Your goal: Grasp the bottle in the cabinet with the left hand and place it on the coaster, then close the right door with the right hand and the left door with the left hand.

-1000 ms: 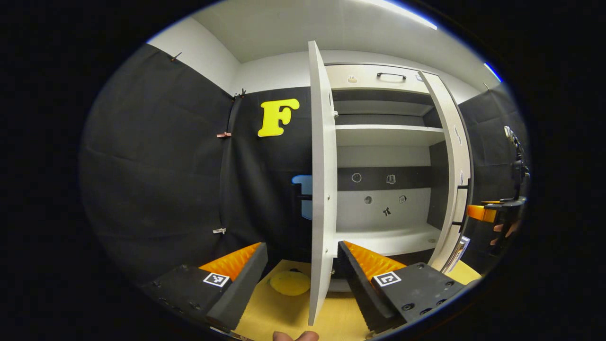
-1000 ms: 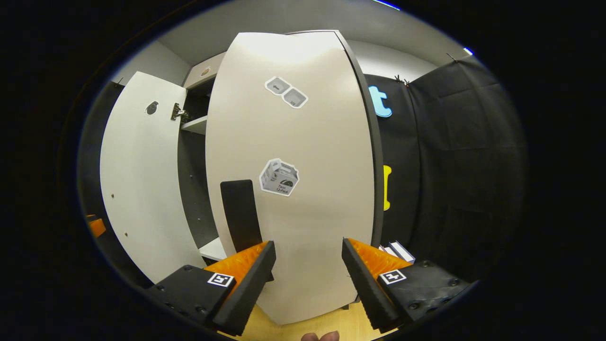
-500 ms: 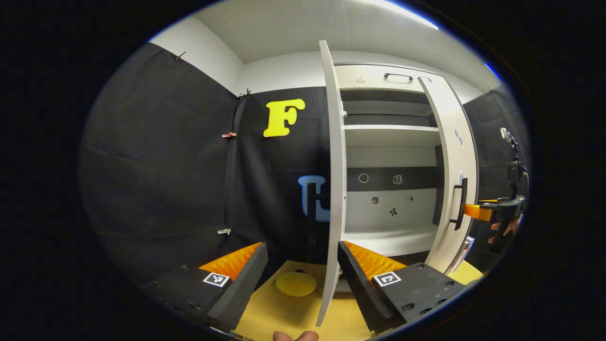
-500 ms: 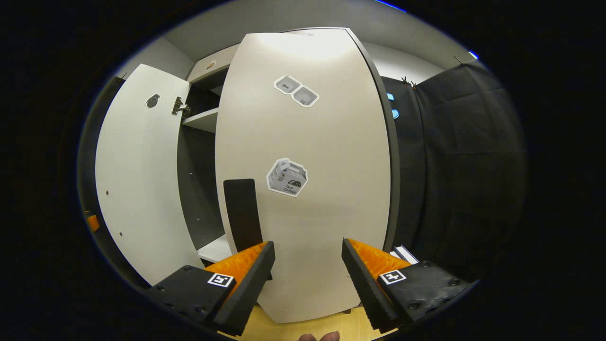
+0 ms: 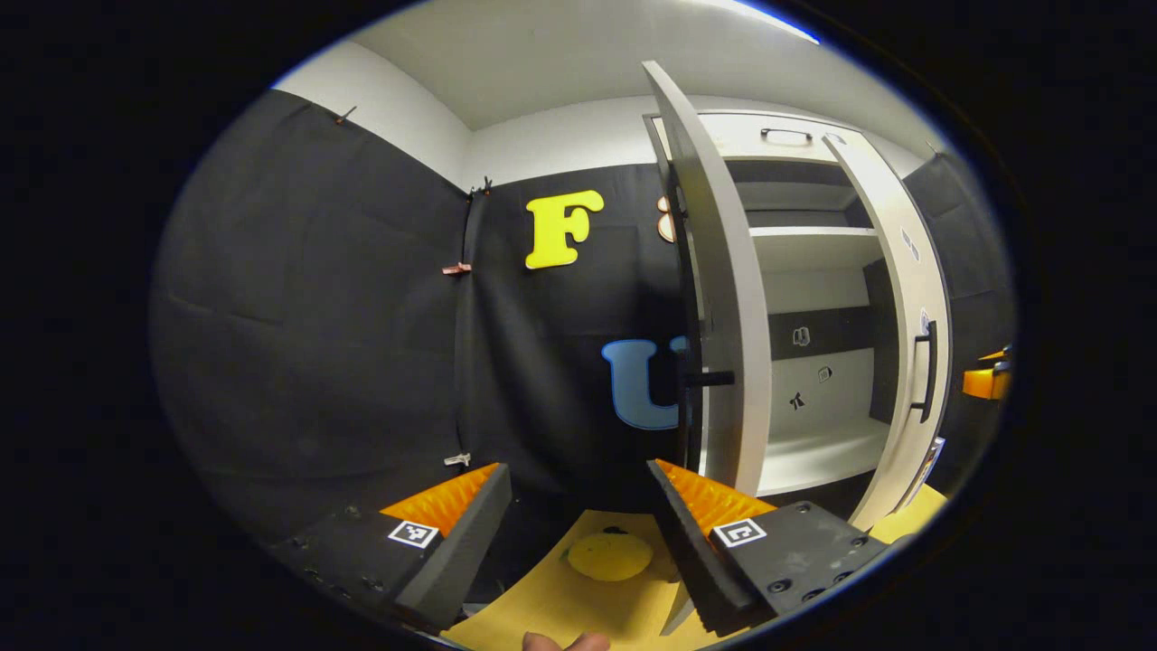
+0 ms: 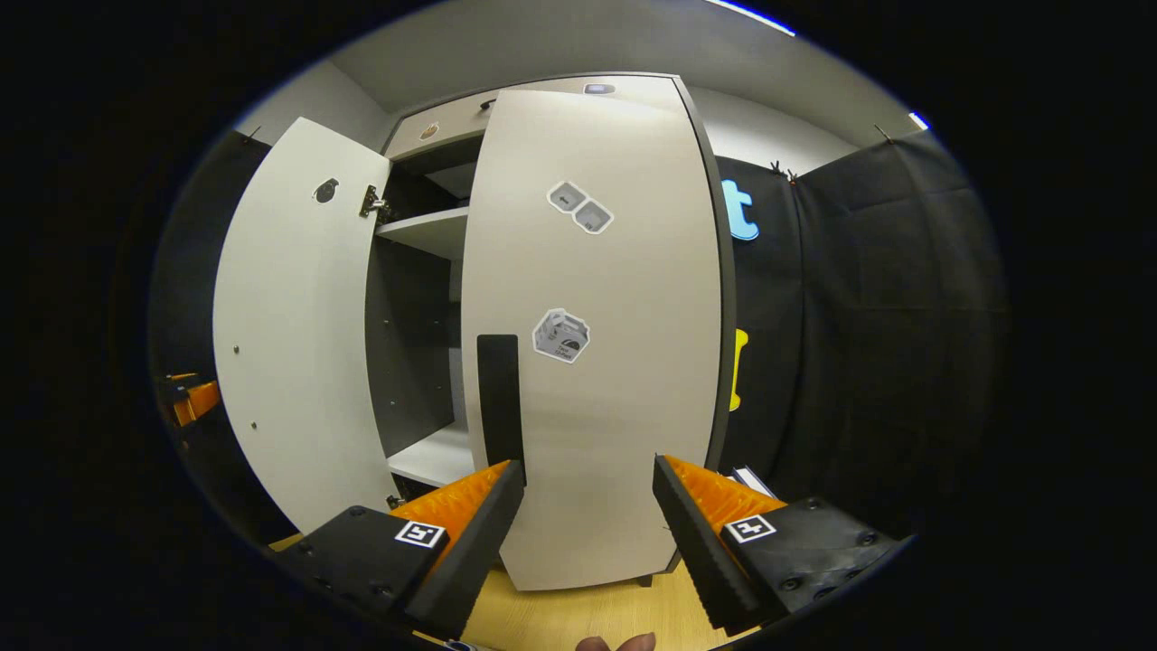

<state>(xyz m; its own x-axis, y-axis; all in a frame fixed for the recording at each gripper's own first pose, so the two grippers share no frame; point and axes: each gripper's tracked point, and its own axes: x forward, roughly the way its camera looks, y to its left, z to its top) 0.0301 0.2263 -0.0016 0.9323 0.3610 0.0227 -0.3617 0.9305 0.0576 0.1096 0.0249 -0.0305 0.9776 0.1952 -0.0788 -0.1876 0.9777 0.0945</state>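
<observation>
**Right door part-closed; both tongs empty**

Nearest the lens in the right gripper view, your right gripper (image 6: 586,479) had its fingers spread wide with nothing between them. It was squared up to the lower outer face of the right door (image 6: 624,380). Whether a fingertip touched the panel could not be told.

The door stood ajar, with its black handle (image 6: 500,398) on the free edge. In my judgement you should have pushed near that handle edge, far from the hinge side, with a flat and steady press. You should also have kept the fingers off the handle, so the tool could not snag.

In the left gripper view, your left gripper (image 5: 577,479) was likewise spread and empty. It sat low over the yellow coaster (image 5: 607,555) on the wooden table (image 5: 542,606). The left door (image 5: 728,298) stood edge-on just beyond it and wide open. I would have held that door back until the right one seated.

Where the bottle stood could not be established.

Writing:
- Each tool body carried a square coded marker (image 6: 418,533).
- The right door bore a pair of stickers (image 6: 579,206) and a box-shaped sticker (image 6: 560,336), with print too small to record.
- Small stickers (image 5: 801,336) marked the cabinet's back panel.
</observation>
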